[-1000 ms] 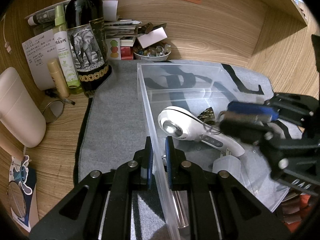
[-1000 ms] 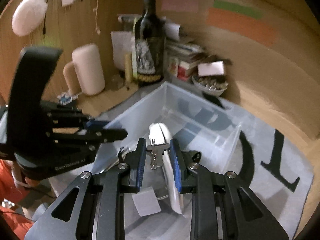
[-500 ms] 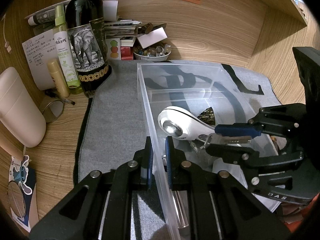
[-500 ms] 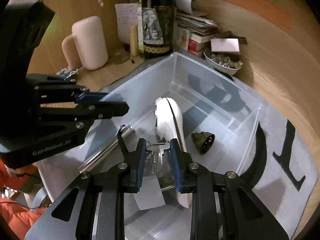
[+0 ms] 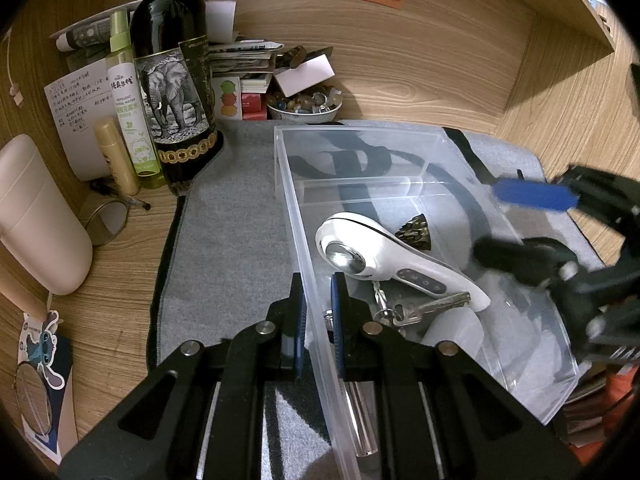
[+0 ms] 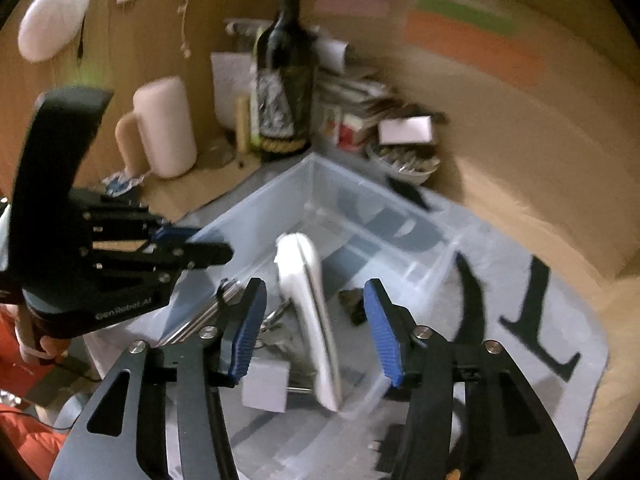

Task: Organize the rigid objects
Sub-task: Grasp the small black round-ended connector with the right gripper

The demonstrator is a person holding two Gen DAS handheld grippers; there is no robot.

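Observation:
A clear plastic box stands on a grey mat. My left gripper is shut on the box's left wall near its front corner; it also shows in the right wrist view as the left gripper. Inside the box lie a white handheld device, a bunch of keys, a small dark cone, a metal tube and a small white block. My right gripper hovers over the box with its jaws opening and nothing pressed between them; the keys lie below it.
At the back left stand a dark wine bottle, a green spray bottle and a beige mug. A bowl of stones and stacked papers sit behind the box. Wooden walls close the corner.
The right gripper carried the keys down into the box, then opened and let them go; they now lie beside the white device. The left gripper stayed put.

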